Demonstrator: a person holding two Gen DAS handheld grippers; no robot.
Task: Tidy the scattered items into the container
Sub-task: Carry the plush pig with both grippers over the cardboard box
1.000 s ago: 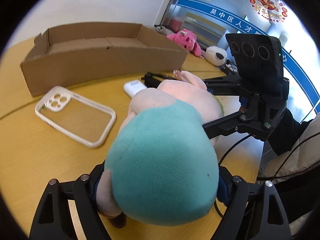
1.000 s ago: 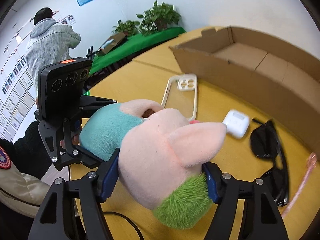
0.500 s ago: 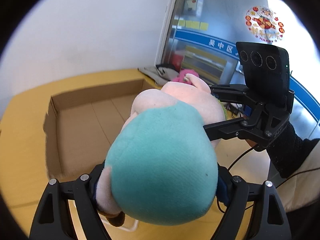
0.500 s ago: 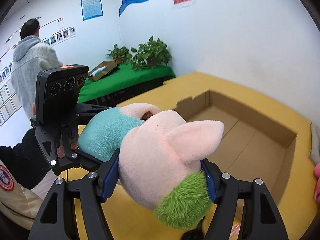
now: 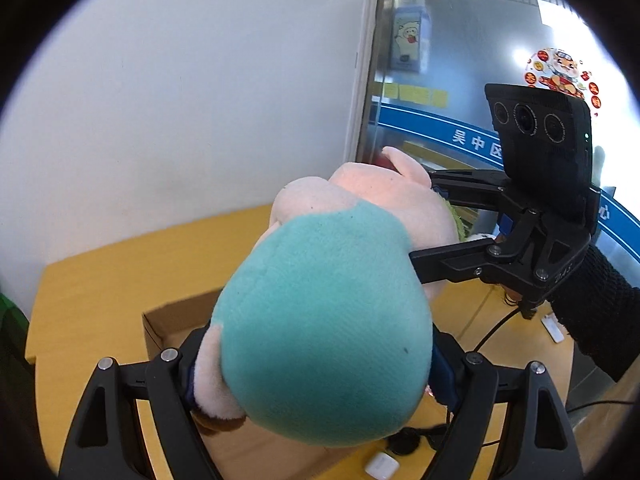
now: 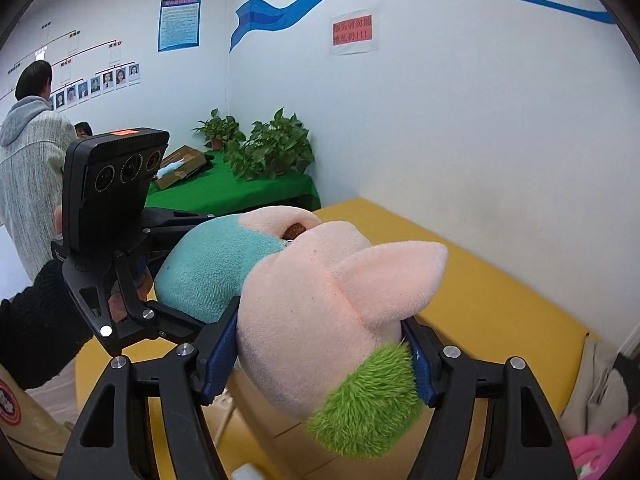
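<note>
A plush toy with a teal body (image 5: 320, 320) and a pink head with a green tuft (image 6: 312, 320) hangs in the air, held at both ends. My left gripper (image 5: 316, 376) is shut on the teal body, its pads pressed into both sides. My right gripper (image 6: 316, 360) is shut on the pink head. Each gripper shows in the other's view: the right gripper (image 5: 424, 220) comes in from the right, the left gripper (image 6: 192, 268) from the left. The open cardboard box (image 5: 168, 320) lies below the toy, mostly hidden by it; part of the box (image 6: 256, 420) shows under the head.
A white earbud case (image 5: 382, 465) and black sunglasses (image 5: 408, 440) lie on the yellow table (image 6: 480, 300) near the box. A pink plush (image 6: 600, 440) sits at the far right. A person in a grey hoodie (image 6: 32, 160) stands beyond, near potted plants (image 6: 272, 152).
Both grippers have risen with the plush toy from the table to above the box. The phone case has dropped out of view, and the wall now fills the background.
</note>
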